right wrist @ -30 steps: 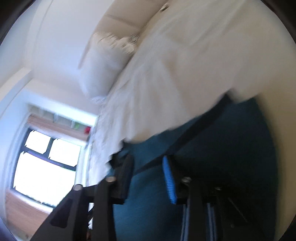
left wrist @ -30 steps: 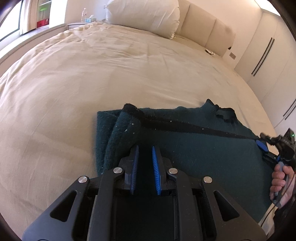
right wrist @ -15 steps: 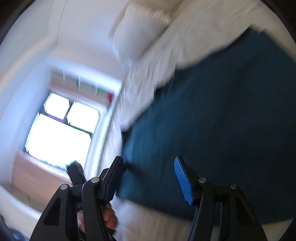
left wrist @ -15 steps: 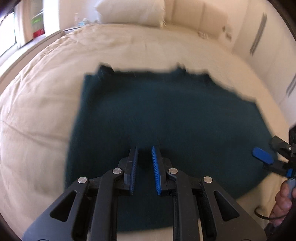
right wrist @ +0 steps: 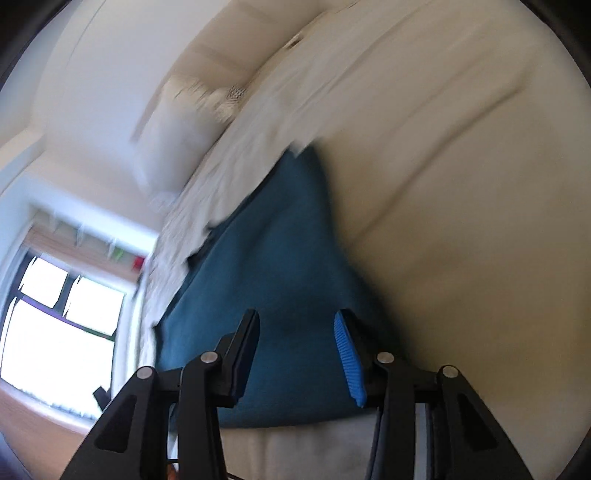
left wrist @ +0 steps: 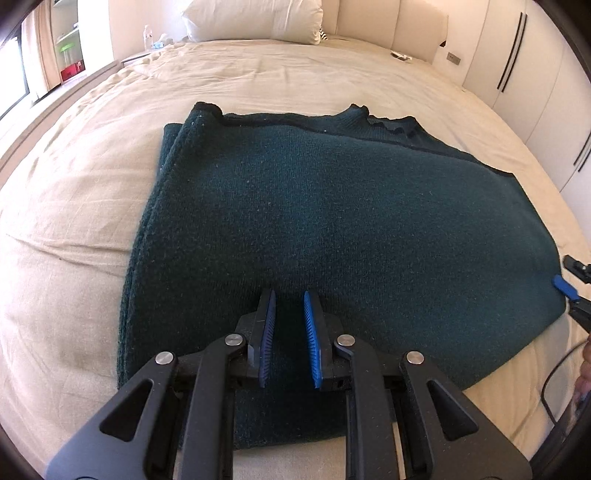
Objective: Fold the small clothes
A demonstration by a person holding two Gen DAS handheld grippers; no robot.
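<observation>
Found the left gripper (left wrist: 290, 297) with its pads a narrow slit apart, pinching nothing, poised over the near long edge of the knitted sweater (left wrist: 332, 206). Caught the right gripper (right wrist: 295, 321) with jaws wider and closing, no cloth between the pads, only dark green knit showing beyond the gap.

Placed the sweater straight ahead of and below the left pads, flat on the cream bed cover (left wrist: 92, 184). Read its long axis as crossways to the left fingers, left to right. Noted stacked folded layers at the end left of the left pads, and the neckline on the far edge, ahead and to the right. Spotted the right gripper's blue pad just off the end to the right. Judged the right hand nearer that short end and the left hand nearer the middle of the near edge, so probably an end-over-end fold next.

Made out a pillow (left wrist: 255, 18) far ahead, at the bedhead.

Could not see the sweater's nearest strip, hidden under the left gripper's body. Could not count the layers. Lost detail to blur in the right wrist view. Saw only a sliver of the hand on the right gripper, cut off at the frame edge.
</observation>
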